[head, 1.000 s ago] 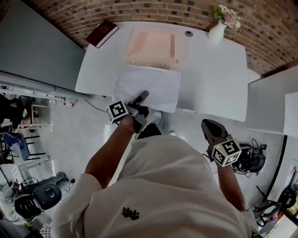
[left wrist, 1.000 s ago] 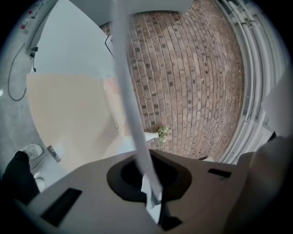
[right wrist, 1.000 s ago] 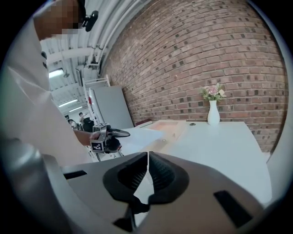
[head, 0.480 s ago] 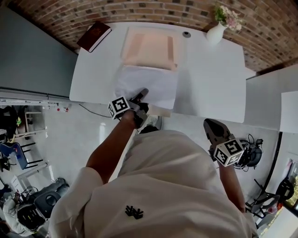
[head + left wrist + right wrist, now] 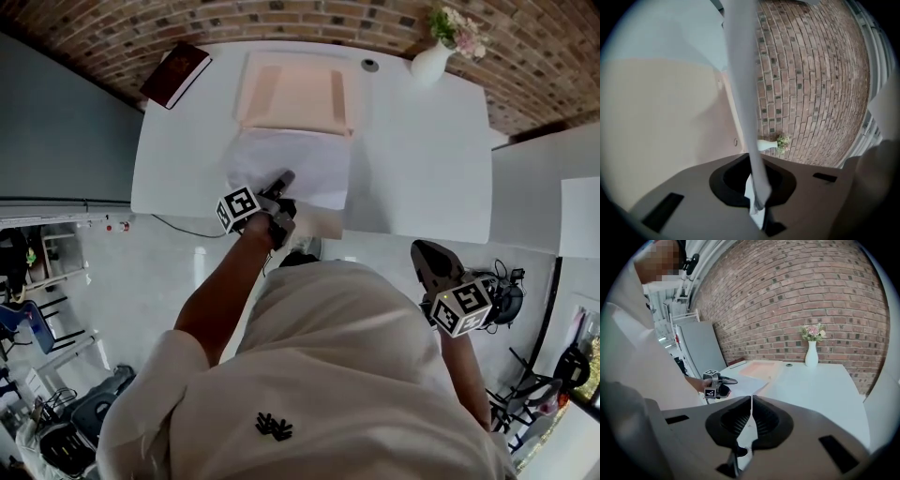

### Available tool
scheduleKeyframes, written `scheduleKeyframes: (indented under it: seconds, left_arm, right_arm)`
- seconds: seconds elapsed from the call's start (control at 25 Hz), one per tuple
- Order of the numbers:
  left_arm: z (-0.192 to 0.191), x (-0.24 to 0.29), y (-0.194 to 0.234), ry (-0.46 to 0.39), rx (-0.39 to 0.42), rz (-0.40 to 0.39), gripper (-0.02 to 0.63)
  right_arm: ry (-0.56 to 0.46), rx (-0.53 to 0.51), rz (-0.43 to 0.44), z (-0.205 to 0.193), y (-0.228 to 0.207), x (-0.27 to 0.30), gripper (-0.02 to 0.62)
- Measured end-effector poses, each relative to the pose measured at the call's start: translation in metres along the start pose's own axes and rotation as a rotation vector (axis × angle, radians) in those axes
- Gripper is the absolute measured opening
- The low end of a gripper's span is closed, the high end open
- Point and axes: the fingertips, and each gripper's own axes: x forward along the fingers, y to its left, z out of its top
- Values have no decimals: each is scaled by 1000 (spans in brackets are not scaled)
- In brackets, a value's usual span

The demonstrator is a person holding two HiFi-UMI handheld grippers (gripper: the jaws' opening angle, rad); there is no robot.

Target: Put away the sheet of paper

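White sheet of paper (image 5: 302, 157) has its near edge pinched by left tool (image 5: 281, 179).

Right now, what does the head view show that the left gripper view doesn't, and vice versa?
Head view only: the brown book at the table's far left corner, the right gripper held back off the table, and the sheet's full outline. Left gripper view only: the left gripper clamped shut on the sheet's edge, with the sheet seen edge-on. Both: sheet, peach folder, vase, brick wall.
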Motion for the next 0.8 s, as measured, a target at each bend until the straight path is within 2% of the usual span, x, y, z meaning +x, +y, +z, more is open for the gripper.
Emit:
scheduleKeyframes:
  seconds: [0.8]
  left_arm:
    - [43,57,17,-5,-10,52,23]
  right_arm:
    - [16,51,-79,7,0,15,35]
